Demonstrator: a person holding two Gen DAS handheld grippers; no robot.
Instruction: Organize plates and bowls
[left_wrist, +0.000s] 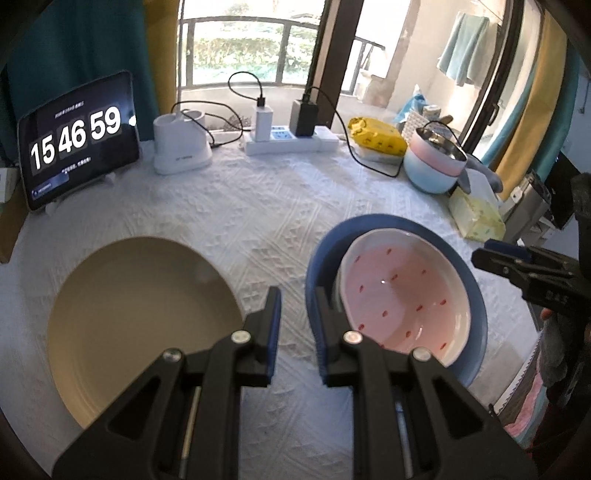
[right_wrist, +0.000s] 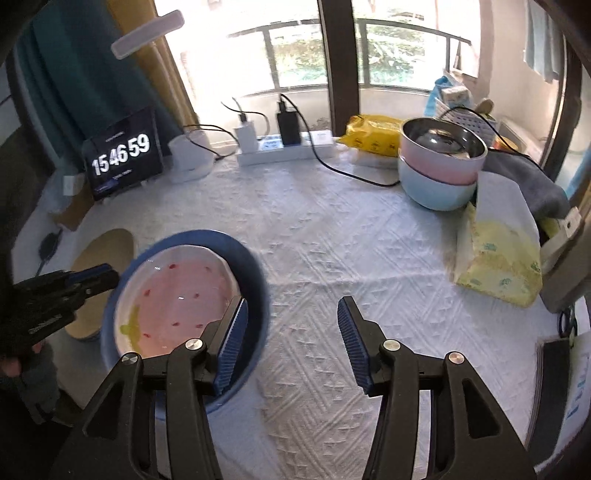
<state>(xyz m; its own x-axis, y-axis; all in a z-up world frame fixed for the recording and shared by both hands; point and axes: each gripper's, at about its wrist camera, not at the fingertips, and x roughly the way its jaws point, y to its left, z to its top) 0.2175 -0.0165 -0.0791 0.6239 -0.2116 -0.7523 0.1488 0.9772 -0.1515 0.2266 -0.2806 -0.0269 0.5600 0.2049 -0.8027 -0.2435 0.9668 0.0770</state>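
A pink bowl with red specks sits inside a blue plate on the white tablecloth. A tan plate lies to its left. My left gripper hovers between the two plates, its jaws nearly together with only cloth showing in the slit; its right finger is beside the blue rim. In the right wrist view the right gripper stands open and empty, its left finger over the blue plate next to the pink bowl. The tan plate is partly hidden behind the left gripper.
A pink bowl stacked in a light blue one stands at the back right, beside a yellow tissue pack. A tablet clock, a white holder, a power strip and trailing cables line the far edge.
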